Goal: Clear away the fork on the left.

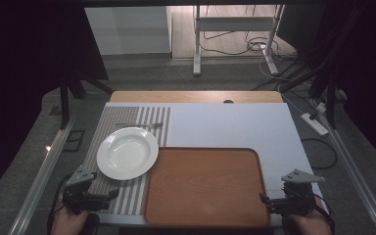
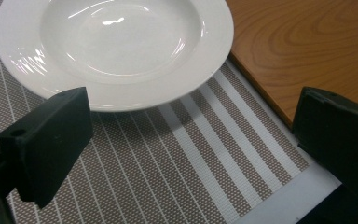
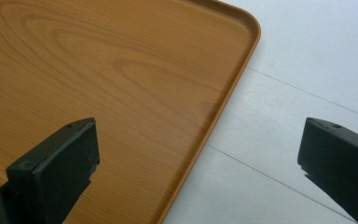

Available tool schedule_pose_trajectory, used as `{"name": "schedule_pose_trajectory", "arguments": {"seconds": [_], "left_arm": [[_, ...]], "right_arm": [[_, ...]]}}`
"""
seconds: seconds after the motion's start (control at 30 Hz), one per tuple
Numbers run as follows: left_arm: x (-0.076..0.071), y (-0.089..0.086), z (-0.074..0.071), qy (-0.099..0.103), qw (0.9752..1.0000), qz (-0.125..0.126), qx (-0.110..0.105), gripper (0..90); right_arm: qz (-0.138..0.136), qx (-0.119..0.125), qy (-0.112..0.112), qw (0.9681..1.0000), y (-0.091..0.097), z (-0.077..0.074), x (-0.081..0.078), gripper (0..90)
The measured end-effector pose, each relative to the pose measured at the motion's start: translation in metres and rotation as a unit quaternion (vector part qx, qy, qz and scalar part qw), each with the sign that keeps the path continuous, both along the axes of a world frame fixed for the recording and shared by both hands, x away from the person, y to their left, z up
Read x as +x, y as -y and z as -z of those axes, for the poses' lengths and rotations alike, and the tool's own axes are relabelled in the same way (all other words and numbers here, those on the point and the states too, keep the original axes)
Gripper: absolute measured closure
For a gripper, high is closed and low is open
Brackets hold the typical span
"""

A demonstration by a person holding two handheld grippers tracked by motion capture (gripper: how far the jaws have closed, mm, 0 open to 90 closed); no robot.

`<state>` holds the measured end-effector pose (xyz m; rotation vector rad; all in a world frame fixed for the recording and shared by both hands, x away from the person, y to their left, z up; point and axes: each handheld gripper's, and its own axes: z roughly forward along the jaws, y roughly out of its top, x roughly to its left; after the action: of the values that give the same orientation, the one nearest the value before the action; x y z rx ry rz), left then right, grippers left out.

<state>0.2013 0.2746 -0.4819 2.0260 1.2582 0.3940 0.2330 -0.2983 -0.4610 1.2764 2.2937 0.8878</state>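
Note:
A white deep plate (image 1: 127,152) (image 2: 121,42) rests on a brown-and-white striped placemat (image 1: 127,196) (image 2: 168,177) at the table's left. To its right lies a bare wooden tray (image 1: 205,186) (image 2: 307,42) (image 3: 98,60). My left gripper (image 1: 100,188) (image 2: 191,100) hovers open just short of the plate's near rim, holding nothing. My right gripper (image 1: 281,196) (image 3: 199,123) is open at the front right, its jaws straddling the tray's right edge, one over the wood and one over the white tabletop (image 3: 307,70).
A thin piece of cutlery (image 1: 142,126) lies on the placemat behind the plate, too dim to name. White tabletop (image 1: 225,125) stretches behind the tray. Beyond the table are a desk frame (image 1: 196,44), floor cables and a power strip (image 1: 315,123).

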Motion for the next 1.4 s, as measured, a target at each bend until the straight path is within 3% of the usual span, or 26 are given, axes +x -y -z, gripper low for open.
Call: {"name": "schedule_pose_trajectory", "arguments": {"seconds": [0.17,0.43,0.5,0.67,0.87,1.0,1.4], "left_arm": [[0.005,0.002,-0.002,-0.001,0.9999,0.006,-0.011,0.0],[0.018,0.006,0.000,-0.012,0.9998,0.017,-0.006,0.0],[0.023,0.005,0.000,-0.013,0.9995,0.025,-0.013,0.0],[0.035,0.004,-0.002,-0.017,0.9990,0.037,-0.016,0.0],[0.057,0.001,-0.001,-0.027,0.9979,0.043,-0.041,0.0],[0.067,0.000,-0.001,-0.027,0.9976,0.045,-0.046,0.0],[0.106,0.001,-0.005,-0.036,0.9982,0.035,-0.031,0.0]], "right_arm": [[0.001,-0.001,-0.002,1.0000,0.000,0.000,0.000,0.0],[0.000,-0.002,-0.002,1.0000,0.000,0.000,0.000,0.0],[-0.001,-0.003,-0.002,1.0000,0.000,0.000,0.000,0.0],[-0.002,-0.005,-0.002,1.0000,-0.001,0.001,0.000,0.0],[-0.004,-0.007,-0.003,1.0000,-0.001,0.000,0.000,0.0],[-0.003,-0.007,-0.004,1.0000,-0.001,0.001,0.001,0.0],[-0.003,-0.007,-0.005,1.0000,-0.001,0.001,0.001,0.0]]}}
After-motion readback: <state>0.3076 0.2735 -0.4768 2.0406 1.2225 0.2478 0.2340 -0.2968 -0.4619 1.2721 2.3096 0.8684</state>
